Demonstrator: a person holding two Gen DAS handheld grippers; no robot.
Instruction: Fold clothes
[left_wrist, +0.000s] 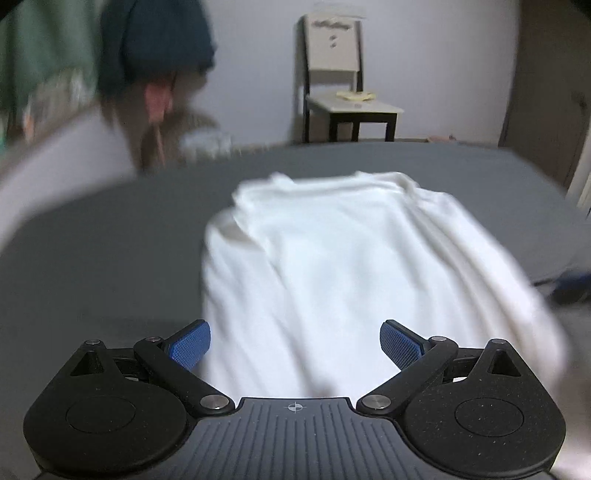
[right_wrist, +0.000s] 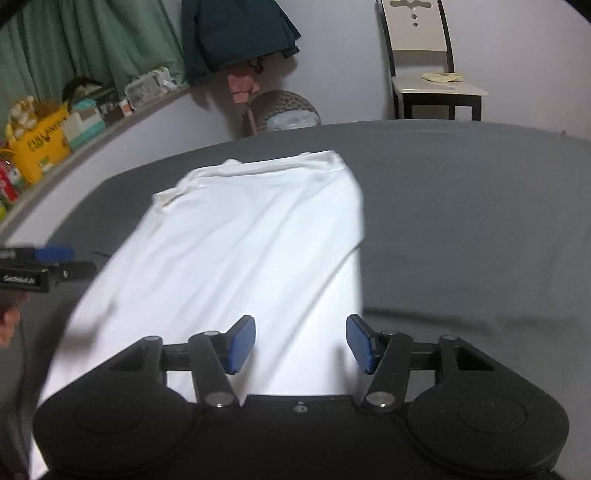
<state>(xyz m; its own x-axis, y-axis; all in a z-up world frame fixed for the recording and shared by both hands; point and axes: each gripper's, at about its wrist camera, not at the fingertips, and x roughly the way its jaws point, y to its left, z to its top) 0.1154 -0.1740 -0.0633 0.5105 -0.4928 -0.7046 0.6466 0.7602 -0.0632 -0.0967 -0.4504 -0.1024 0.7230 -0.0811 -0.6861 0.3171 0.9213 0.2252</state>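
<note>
A white garment (left_wrist: 332, 266) lies lengthwise on the grey bed (left_wrist: 110, 240), folded into a long strip with its sleeves tucked in. My left gripper (left_wrist: 295, 345) hovers open above the near end of the cloth, nothing between its blue pads (left_wrist: 190, 345). In the right wrist view the same white garment (right_wrist: 236, 251) stretches away, and my right gripper (right_wrist: 300, 345) stands open over its near right part. The left gripper (right_wrist: 44, 266) shows at the left edge of that view, beside the cloth. The left wrist view is motion-blurred.
A chair (right_wrist: 432, 74) stands past the far side of the grey bed (right_wrist: 480, 229). A woven basket (right_wrist: 284, 110) and hanging dark clothes (right_wrist: 236, 33) are at the wall. A ledge with boxes and a yellow bag (right_wrist: 40, 147) runs along the left under green curtains (right_wrist: 92, 40).
</note>
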